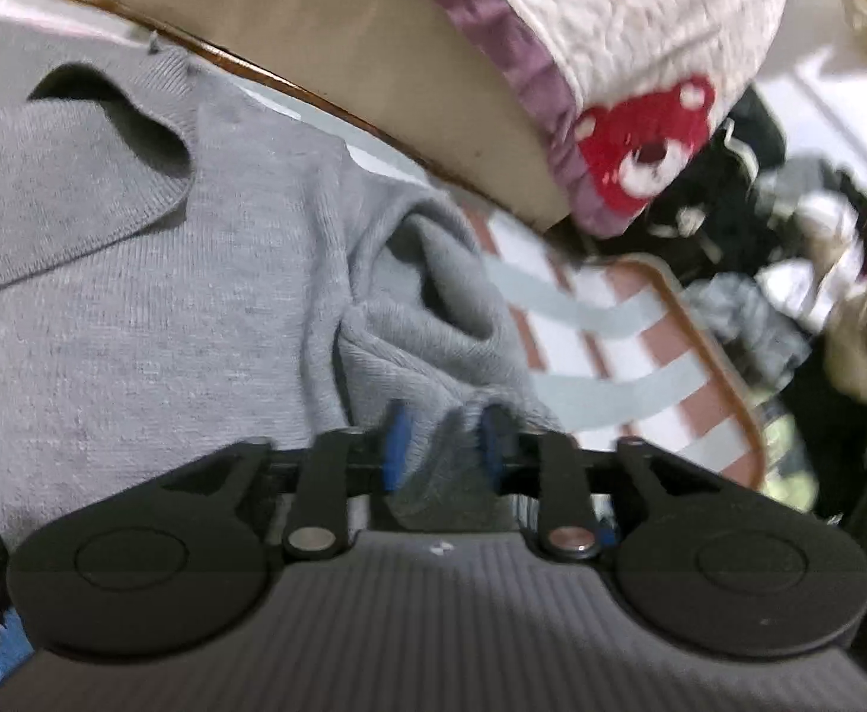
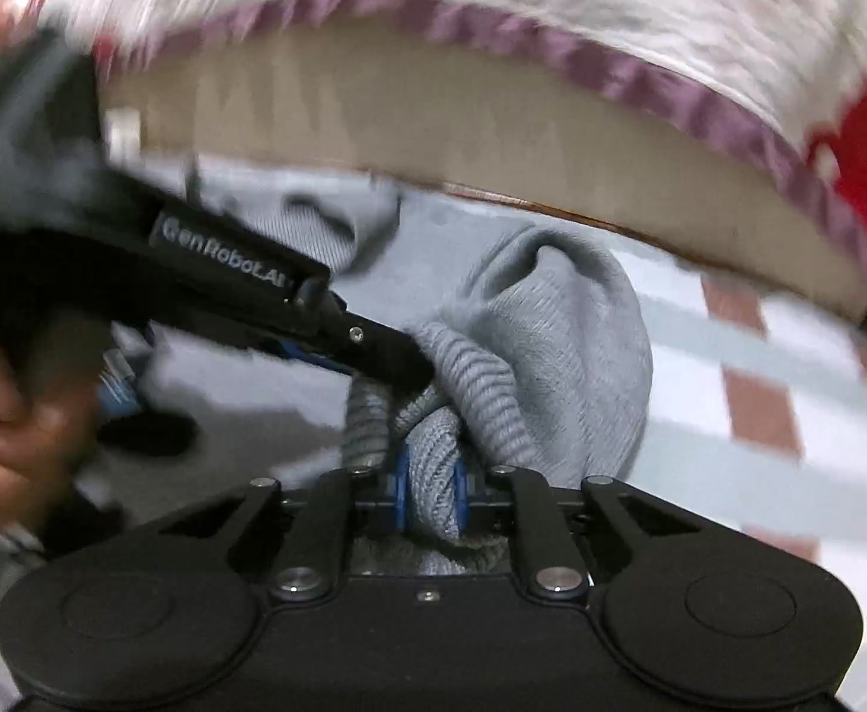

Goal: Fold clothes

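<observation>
Folding is barely starting: the right gripper (image 2: 432, 495) is pinching the sweater (image 2: 552, 344) cuff, while the left gripper (image 1: 444, 445) is standing part-open around bunched fabric ahead, still crumpled.

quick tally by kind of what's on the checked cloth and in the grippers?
Grey knit garment: 1
White fleece blanket with red bears: 1
Grippers: 2, left gripper, right gripper
Total: 4
</observation>
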Demonstrator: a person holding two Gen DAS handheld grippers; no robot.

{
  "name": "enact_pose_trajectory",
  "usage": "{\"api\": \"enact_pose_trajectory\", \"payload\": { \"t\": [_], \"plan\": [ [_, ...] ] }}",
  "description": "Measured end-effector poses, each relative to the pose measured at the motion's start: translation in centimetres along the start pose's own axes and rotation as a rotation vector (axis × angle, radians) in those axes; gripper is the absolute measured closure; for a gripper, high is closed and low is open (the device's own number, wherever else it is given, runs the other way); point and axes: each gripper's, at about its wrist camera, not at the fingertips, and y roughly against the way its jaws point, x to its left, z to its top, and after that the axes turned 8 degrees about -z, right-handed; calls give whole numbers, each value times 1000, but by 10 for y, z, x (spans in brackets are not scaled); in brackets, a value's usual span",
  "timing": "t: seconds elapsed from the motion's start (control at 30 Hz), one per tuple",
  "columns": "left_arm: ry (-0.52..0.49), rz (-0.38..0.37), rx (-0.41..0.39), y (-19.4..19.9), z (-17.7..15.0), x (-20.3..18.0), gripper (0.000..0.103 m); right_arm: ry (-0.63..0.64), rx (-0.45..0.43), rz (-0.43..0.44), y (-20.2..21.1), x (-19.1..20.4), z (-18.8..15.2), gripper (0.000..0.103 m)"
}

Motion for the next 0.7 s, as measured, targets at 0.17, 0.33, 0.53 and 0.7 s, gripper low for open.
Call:
{"api": "enact_pose_trajectory", "payload": {
  "t": [0.17,0.33,0.53,0.7],
  "plan": [
    [-73,36,4,16,4,-13,59,-163,-10,119,21,-7,-2,88],
    [-295,101,59,43,2,-47,58,-146,-28,176,28,-2,-10,88],
    [-327,92,23,82,13,-66,45,51,6,180,33,32,-15,88],
    [-390,163,228,14,32,-58,40,132,35,174,31,53,-15,88]
  ]
}}
